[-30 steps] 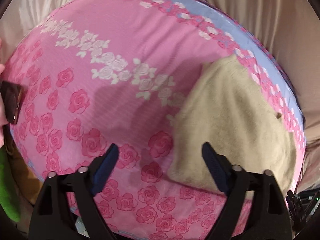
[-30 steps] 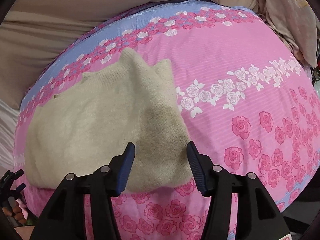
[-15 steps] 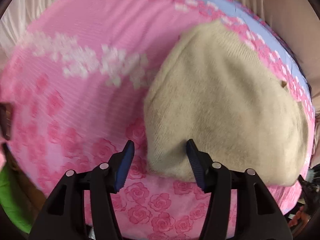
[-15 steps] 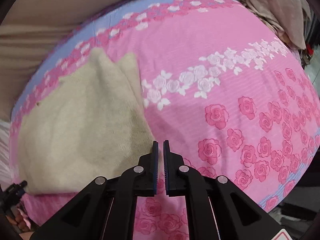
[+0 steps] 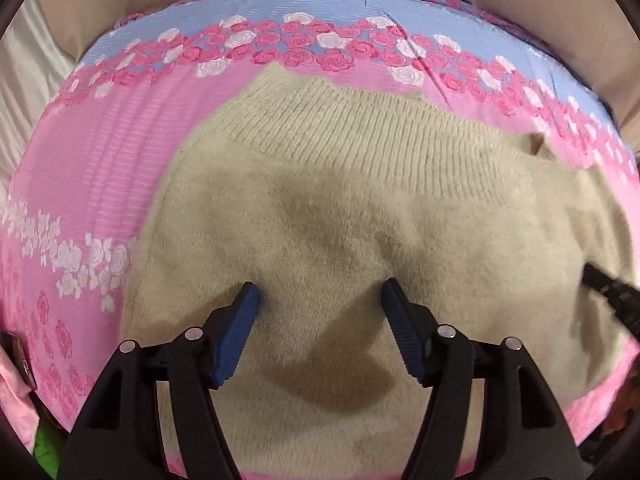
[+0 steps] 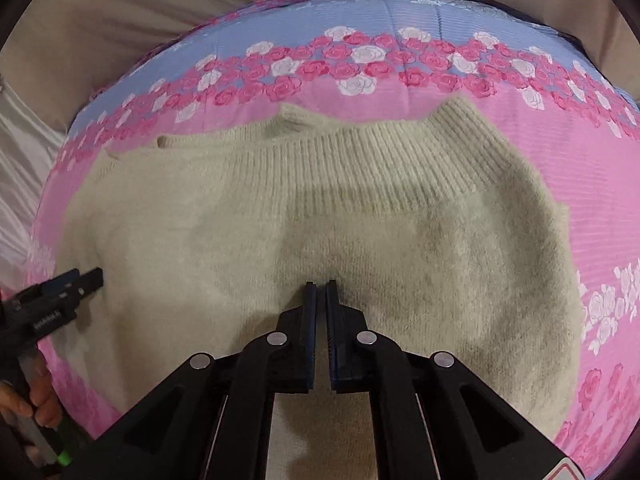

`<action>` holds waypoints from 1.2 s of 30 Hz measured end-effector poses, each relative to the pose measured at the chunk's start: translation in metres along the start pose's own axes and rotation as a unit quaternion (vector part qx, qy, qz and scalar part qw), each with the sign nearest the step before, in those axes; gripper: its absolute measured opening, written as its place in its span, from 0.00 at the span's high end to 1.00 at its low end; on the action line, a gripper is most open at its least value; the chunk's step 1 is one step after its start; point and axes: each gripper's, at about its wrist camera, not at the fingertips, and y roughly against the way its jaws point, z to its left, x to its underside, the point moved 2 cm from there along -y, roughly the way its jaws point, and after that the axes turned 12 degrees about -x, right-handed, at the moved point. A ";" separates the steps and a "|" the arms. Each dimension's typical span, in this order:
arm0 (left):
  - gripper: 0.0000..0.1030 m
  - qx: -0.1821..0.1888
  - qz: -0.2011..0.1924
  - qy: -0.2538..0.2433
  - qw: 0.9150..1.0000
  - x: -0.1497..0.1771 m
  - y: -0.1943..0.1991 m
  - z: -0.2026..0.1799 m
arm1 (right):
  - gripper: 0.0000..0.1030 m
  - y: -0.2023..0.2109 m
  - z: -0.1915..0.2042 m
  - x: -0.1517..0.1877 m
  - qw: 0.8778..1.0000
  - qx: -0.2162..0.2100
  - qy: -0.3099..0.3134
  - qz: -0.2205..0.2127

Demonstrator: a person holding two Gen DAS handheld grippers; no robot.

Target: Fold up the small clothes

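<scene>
On the rose-print sheet [image 5: 100,168] lies a fuzzy cream sweater [image 5: 340,208], ribbed hem far side — left gripper [image 5: 320,308] spread wide above it, right gripper [image 6: 320,285] pinched nearly closed, apparently on nothing.

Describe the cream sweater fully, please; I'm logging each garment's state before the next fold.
The cream sweater is a fuzzy knit with a ribbed band along its far edge. It lies folded and fairly flat on the pink rose-print sheet, just short of the sheet's blue border. The left gripper is open, its fingers poised over the near middle; whether they press in is unclear. The right gripper is shut with its tips at the fabric; a pinch isn't visible. Shadows darken the centre.
</scene>
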 end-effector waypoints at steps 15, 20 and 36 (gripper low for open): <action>0.21 0.073 0.028 0.123 0.989 0.026 0.016 0.058 | 0.67 0.068 -0.030 0.027 0.996 0.004 -0.038 -0.075; 0.17 0.101 0.098 0.243 0.960 0.071 -0.009 0.120 | 0.66 0.088 -0.054 0.064 0.995 0.007 -0.068 -0.078; 0.76 0.109 0.103 0.265 0.952 0.065 -0.020 0.104 | 0.45 0.059 -0.072 0.093 0.997 0.021 -0.063 -0.033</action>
